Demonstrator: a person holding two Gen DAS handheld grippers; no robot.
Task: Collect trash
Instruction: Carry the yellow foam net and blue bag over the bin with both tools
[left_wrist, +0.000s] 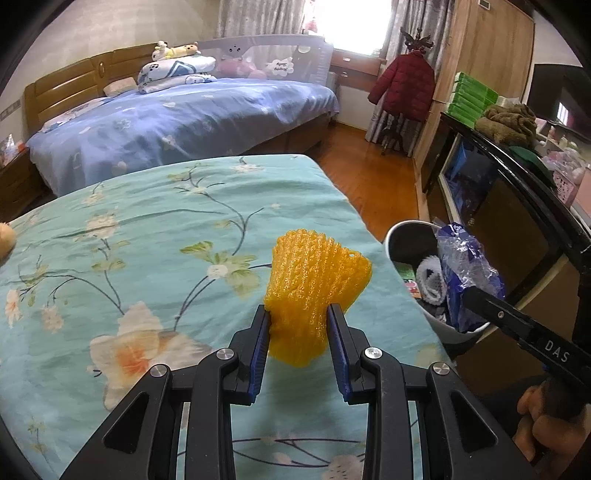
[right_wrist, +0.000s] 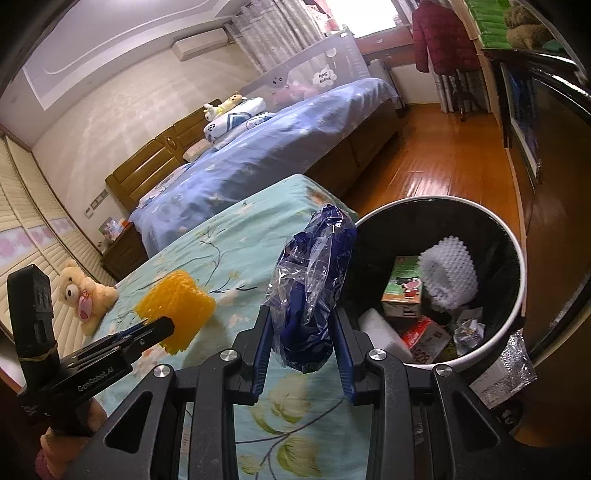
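The trash bin's (right_wrist: 439, 206) bottom is buried under litter. Beside it, the right tool (right_wrist: 303, 317) clamps a blue plastic wrapper (right_wrist: 314, 280); the left tool (left_wrist: 298, 314) clamps yellow foam netting (left_wrist: 314, 280).

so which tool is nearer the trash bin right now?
Right. The right tool, holding the blue wrapper, is at the trash bin rim; the left tool, holding yellow foam net, is farther back over the bed.
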